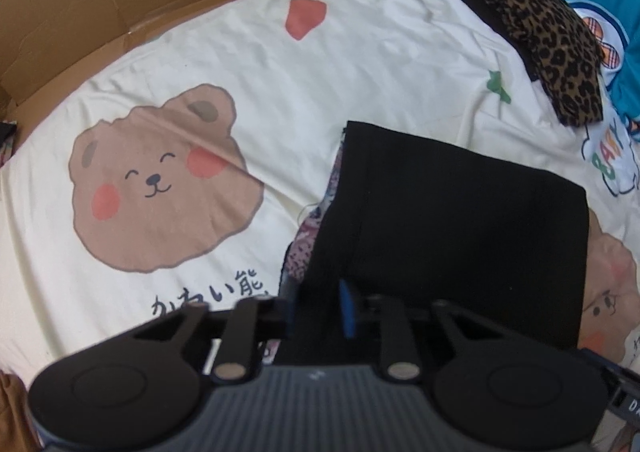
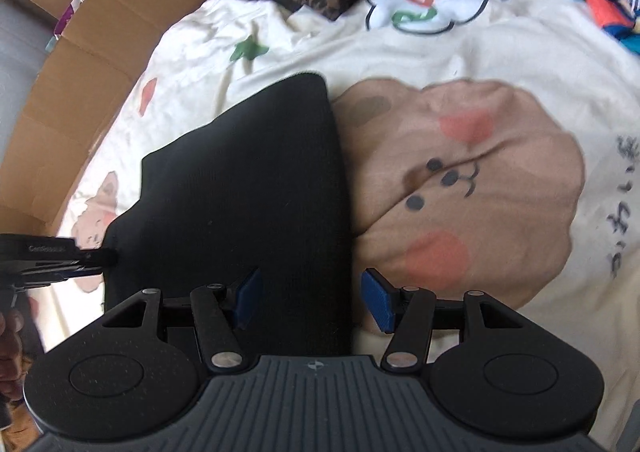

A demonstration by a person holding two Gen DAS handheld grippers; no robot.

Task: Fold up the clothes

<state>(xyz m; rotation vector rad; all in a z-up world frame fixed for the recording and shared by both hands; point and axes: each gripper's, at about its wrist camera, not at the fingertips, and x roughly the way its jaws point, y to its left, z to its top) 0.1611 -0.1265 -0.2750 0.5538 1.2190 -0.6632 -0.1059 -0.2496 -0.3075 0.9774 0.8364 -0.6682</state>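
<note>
The black cloth (image 2: pixel 240 188) lies folded on the bed beside the bear (image 2: pixel 460 180). The left gripper (image 1: pixel 320 308) pinches its edge; the right gripper (image 2: pixel 312 300) fingers are wide. Pull slowly, keep edges even.

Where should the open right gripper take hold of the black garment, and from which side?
Probably the near right edge of the black garment, approached low from the bear-print sheet side. That edge runs long and straight, lies bare on the sheet, and already sits between the open right gripper's blue pads. The left gripper already meets the far left corner.
</note>
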